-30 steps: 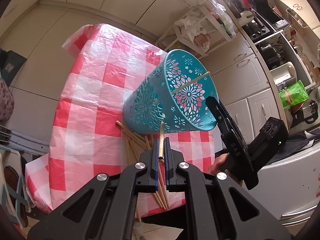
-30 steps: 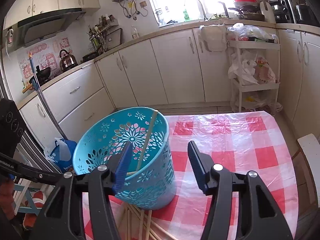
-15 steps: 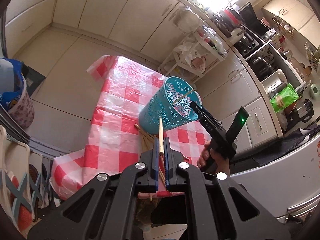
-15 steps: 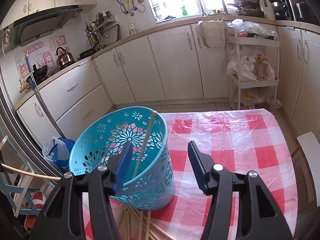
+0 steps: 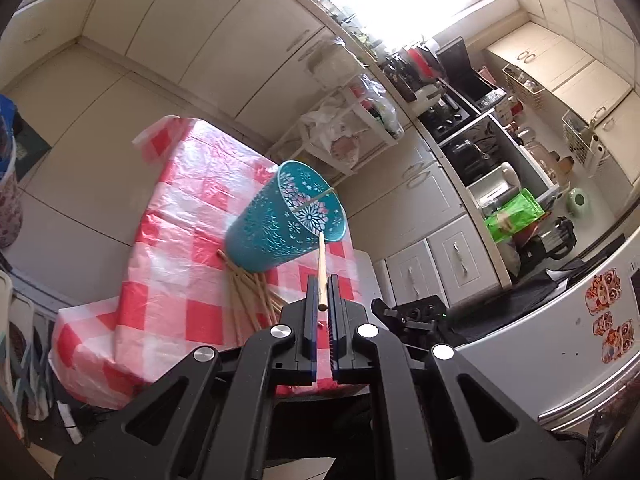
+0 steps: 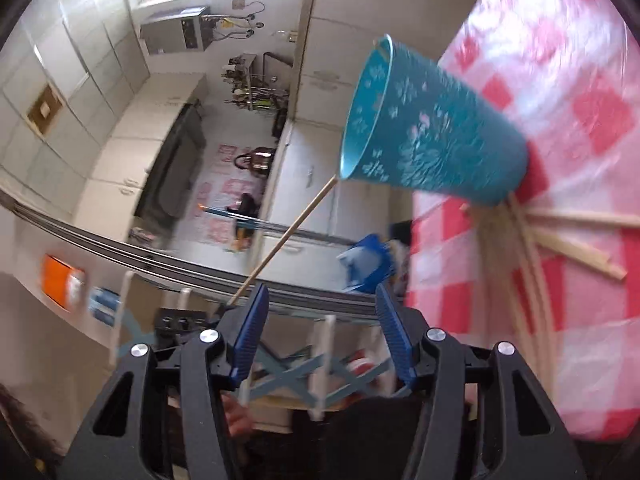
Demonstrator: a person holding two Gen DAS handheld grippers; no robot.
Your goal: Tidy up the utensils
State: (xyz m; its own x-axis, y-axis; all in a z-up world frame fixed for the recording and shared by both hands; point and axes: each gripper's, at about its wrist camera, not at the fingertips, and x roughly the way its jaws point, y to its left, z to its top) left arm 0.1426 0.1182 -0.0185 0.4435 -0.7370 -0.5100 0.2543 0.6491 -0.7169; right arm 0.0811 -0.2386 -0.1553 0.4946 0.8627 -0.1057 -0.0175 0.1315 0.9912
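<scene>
While the left gripper, raised since a second ago, is clamped on a thin wooden chopstick aimed at the perforated teal plastic basket, the right gripper is held wide and empty.

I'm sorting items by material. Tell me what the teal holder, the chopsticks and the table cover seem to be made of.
Teal holder: likely moulded plastic, matte, with cut-out flower patterns through its wall.
Chopstick in the left gripper and the loose chopsticks: pale, unpainted, probably wood or bamboo.
Table cover: thin glossy plastic sheet by its crinkles and shine, printed in red-and-white checks.
</scene>
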